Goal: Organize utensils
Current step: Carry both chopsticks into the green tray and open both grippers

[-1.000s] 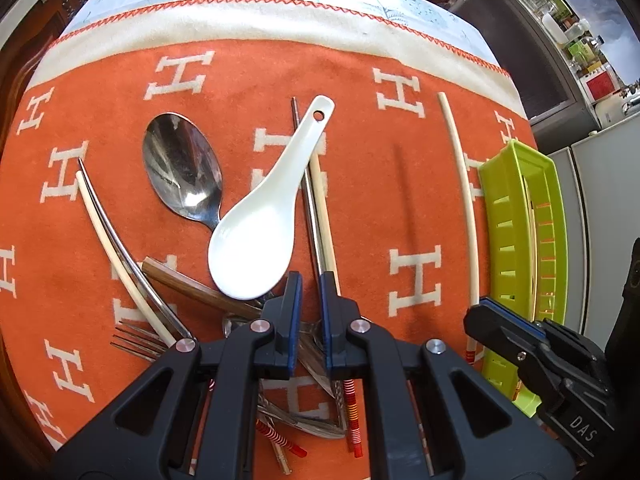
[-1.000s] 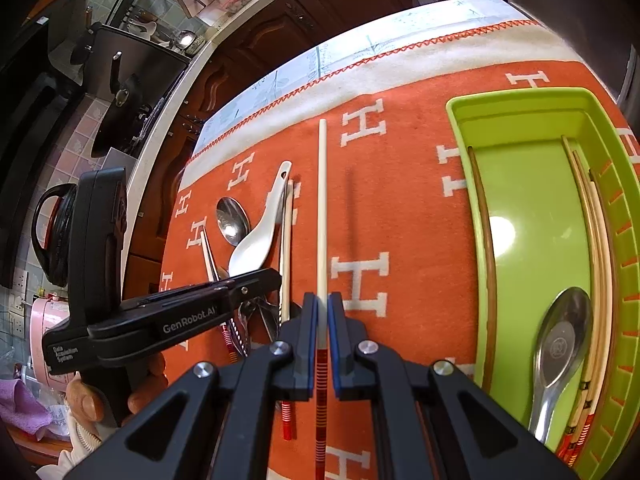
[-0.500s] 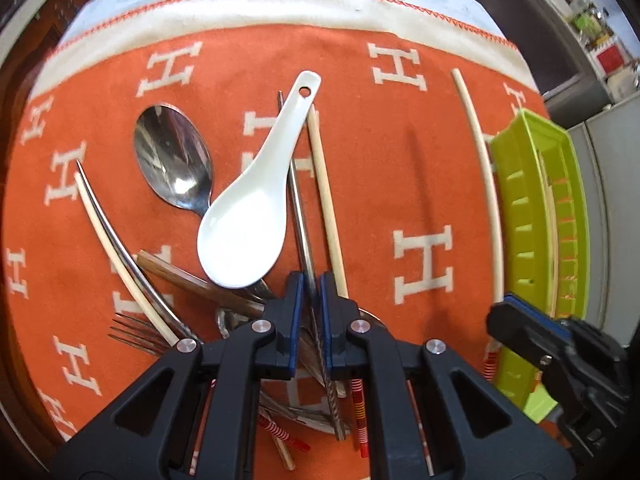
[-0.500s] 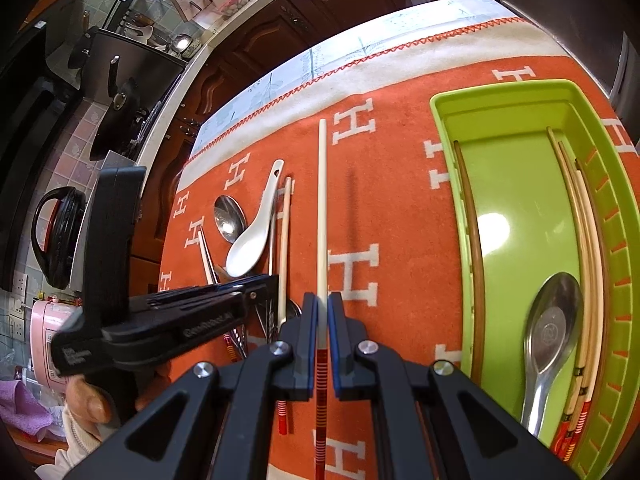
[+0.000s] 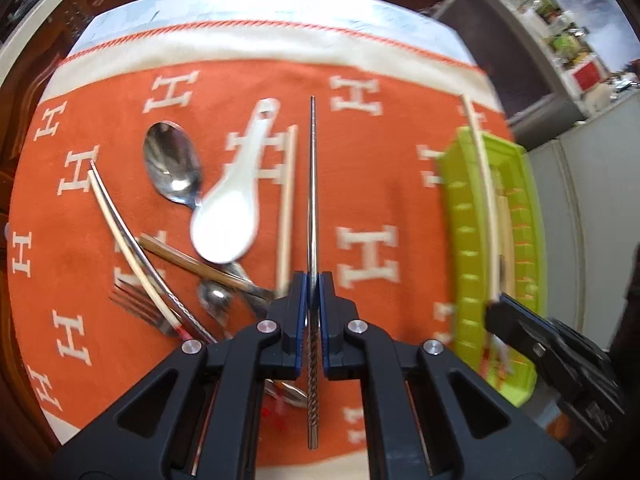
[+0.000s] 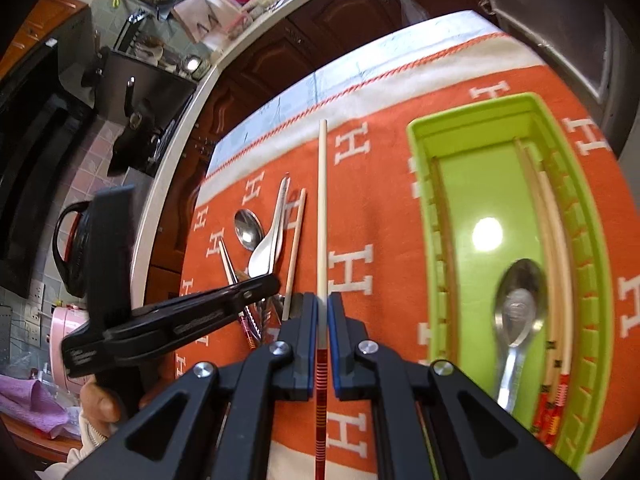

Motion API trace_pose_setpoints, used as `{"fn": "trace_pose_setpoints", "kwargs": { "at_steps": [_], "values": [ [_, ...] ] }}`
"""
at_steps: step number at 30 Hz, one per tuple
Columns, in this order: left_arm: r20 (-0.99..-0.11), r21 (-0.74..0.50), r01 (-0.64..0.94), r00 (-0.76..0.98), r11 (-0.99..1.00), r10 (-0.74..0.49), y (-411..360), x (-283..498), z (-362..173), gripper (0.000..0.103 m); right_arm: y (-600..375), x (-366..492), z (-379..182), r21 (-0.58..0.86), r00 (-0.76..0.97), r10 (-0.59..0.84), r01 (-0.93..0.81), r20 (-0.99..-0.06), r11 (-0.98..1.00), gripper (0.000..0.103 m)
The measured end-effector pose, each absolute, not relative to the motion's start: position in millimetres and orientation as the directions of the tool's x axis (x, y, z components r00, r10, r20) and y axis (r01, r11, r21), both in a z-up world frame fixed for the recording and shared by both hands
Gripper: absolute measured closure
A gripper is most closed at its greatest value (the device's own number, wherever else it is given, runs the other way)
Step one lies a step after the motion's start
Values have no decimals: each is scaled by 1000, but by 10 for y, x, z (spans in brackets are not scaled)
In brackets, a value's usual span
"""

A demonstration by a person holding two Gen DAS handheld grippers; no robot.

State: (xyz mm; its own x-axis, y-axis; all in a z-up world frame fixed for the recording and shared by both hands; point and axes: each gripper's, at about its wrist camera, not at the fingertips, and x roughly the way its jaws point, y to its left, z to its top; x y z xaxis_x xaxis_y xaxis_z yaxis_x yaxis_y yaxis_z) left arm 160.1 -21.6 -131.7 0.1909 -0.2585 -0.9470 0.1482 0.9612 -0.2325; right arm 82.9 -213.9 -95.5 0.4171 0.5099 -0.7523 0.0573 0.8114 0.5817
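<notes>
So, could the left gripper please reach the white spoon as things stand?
Probably not yet: the left gripper is shut on a metal chopstick. The white spoon lies uncovered on top of the pile, so the way looks free once the chopstick is dropped.

Utensil heap at my nine o'clock, tray at my three, on the patterned cloth (image 5: 384, 184).

From my left wrist view the ceramic spoon (image 5: 228, 224) lies at eleven o'clock of my left gripper (image 5: 313, 300), the metal spoon (image 5: 172, 168) at its ten, the fork (image 5: 136, 306) at my nine. The tray (image 6: 416, 184) sits at two o'clock of my right gripper (image 6: 322, 320), with a spoon (image 6: 518, 312) and chopsticks (image 6: 554, 240) in it.
</notes>
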Motion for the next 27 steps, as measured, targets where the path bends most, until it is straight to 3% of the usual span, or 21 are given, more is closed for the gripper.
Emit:
{"fn": "trace_pose_setpoints", "kwargs": {
  "at_steps": [11, 21, 27],
  "values": [
    [-889, -388, 259, 148, 885, -433, -1210, 1272, -849, 99, -2825, 525, -792, 405, 466, 285, 179, -838, 897, 98],
    [-920, -345, 267, 92, 900, -381, -1737, 1303, -1253, 99, -2979, 469, -1014, 324, 394, 226, 204, -891, 924, 96],
    [-921, -310, 320, 131, 895, -366, -1719, 1223, -1099, 99, -3012, 439, -962, 342, 417, 231, 214, -879, 915, 91]
  ]
}}
